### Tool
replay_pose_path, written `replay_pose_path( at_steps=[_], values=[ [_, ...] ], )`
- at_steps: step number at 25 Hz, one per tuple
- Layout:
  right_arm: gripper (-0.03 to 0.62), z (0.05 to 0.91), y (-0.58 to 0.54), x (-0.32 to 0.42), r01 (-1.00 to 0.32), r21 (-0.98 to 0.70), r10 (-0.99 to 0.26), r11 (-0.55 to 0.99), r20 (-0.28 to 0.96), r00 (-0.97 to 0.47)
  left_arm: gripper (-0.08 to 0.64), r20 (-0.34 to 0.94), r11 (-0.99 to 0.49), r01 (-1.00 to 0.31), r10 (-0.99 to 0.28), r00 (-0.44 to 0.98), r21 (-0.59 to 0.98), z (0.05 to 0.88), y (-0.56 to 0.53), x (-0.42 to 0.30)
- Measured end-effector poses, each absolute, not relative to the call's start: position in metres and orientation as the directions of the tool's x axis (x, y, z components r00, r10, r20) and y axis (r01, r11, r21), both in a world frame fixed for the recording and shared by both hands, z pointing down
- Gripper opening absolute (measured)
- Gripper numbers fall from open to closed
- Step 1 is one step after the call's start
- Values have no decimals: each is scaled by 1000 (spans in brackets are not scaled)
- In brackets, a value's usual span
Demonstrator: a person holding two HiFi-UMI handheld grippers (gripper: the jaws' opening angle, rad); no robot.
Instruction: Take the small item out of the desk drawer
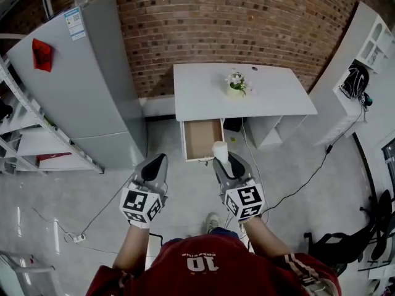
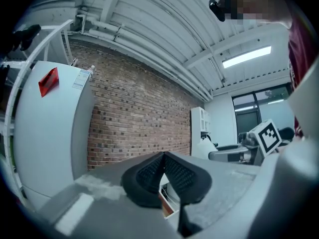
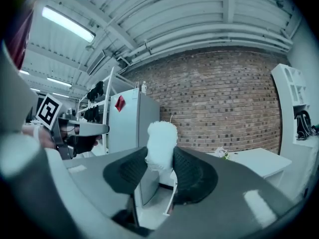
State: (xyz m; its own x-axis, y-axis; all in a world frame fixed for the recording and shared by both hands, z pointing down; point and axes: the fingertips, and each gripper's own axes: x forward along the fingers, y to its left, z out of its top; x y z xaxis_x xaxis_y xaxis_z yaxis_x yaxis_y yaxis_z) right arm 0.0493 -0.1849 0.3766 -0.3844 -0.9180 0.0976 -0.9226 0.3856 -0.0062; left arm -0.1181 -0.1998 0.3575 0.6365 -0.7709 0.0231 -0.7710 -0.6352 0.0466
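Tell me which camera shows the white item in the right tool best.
The right gripper view: the white item stands central, pinched by the right tool. The head view shows it small, near the open drawer. The left gripper view misses it.

The right gripper (image 3: 160, 156) fills the lower middle of the frame, its two dark ribbed jaws pressed against a small white fluffy item (image 3: 162, 137) that stands up between them and rises above their tips. Behind it at centre left is a grey fridge (image 3: 130, 121) with a red tag (image 3: 119, 102) near its top. A brick wall (image 3: 224, 103) spans the background. At lower right is a white desk (image 3: 256, 159) bearing a small plant (image 3: 221, 153), with a white shelf unit (image 3: 294, 108) at the right edge. The left gripper (image 3: 97, 131) shows at the left edge.
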Motion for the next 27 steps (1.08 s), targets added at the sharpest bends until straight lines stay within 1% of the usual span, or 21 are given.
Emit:
replay_pose_path(
  at_steps=[4,12,19,27],
  values=[
    [153,368,-166,55,-935,7,-932,356,80,-354,3,16,-653,-756,-756,654,34,352,-187,-109],
    [153,365,-136,36,-921,16,-919,389,73,-387,3,-1,-636,-771,-771,637,13,350,-157,-116],
    [153,361,-116,16,-907,41,-907,419,67,-416,3,-1,-631,-775,-776,631,34,355,-140,-128],
    [153,362,-107,14,-907,52,-907,418,70,-414,3,-6,-652,-757,-758,652,40,354,-132,-121]
  ],
)
